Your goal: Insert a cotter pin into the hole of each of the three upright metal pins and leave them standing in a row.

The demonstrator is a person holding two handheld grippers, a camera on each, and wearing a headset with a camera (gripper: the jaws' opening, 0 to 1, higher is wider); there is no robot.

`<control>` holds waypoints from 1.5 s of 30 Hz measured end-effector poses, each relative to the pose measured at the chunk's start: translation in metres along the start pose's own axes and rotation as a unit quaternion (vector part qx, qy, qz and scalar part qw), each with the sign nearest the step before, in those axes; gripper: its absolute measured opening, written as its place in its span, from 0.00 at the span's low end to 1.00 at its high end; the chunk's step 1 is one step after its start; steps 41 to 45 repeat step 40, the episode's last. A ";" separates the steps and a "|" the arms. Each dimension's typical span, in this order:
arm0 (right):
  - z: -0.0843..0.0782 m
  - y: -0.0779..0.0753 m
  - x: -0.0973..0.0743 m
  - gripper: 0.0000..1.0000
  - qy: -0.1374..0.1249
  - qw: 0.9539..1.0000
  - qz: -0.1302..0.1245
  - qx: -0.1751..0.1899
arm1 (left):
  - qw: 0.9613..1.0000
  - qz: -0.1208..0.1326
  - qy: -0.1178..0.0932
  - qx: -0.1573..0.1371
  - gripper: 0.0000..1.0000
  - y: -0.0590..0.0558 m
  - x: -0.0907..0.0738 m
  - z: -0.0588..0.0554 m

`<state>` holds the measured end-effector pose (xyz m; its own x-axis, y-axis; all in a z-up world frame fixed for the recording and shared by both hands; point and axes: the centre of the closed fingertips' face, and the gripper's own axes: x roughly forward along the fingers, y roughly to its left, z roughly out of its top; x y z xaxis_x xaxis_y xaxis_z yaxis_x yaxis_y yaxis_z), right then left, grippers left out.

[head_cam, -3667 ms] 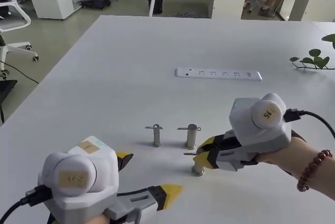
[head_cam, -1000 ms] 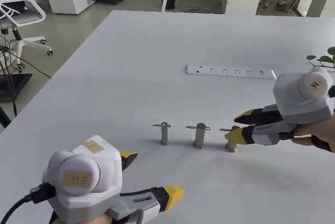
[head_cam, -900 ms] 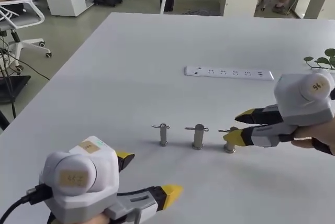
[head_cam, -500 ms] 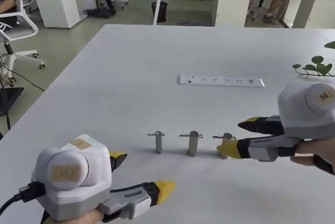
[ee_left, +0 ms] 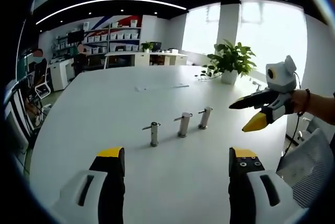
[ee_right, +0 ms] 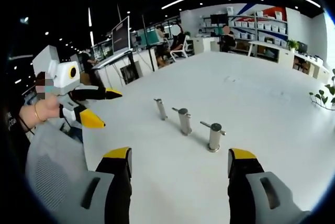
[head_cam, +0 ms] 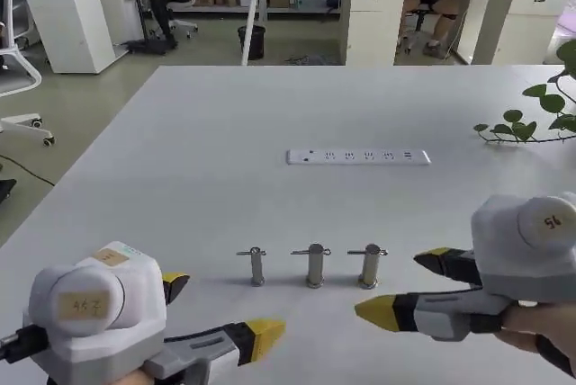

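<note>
Surface: white office table [head_cam: 225, 133].
Landmark: power strip [head_cam: 358, 157], flat on it, in the head view.
Row: three metal pins [head_cam: 315, 265] upright, nearer the person than the power strip, a cotter pin [head_cam: 297, 251] across each top.
Left: left gripper [head_cam: 220, 310], jaws wide apart, empty, nearer still.
Right: right gripper [head_cam: 399, 284], jaws parted, empty, off the row's right end.
Left gripper view: potted plant [ee_left: 230, 62] by a window.
Right gripper view: large screen [ee_right: 121, 34] past the left gripper.
</note>
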<state>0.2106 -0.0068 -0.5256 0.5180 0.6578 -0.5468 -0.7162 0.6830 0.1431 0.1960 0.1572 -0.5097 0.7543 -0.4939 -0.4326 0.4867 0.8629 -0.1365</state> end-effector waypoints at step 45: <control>-0.004 0.009 -0.011 0.87 -0.051 0.996 -0.068 0.030 | 0.999 0.032 -0.034 -0.015 0.98 0.006 -0.015 0.007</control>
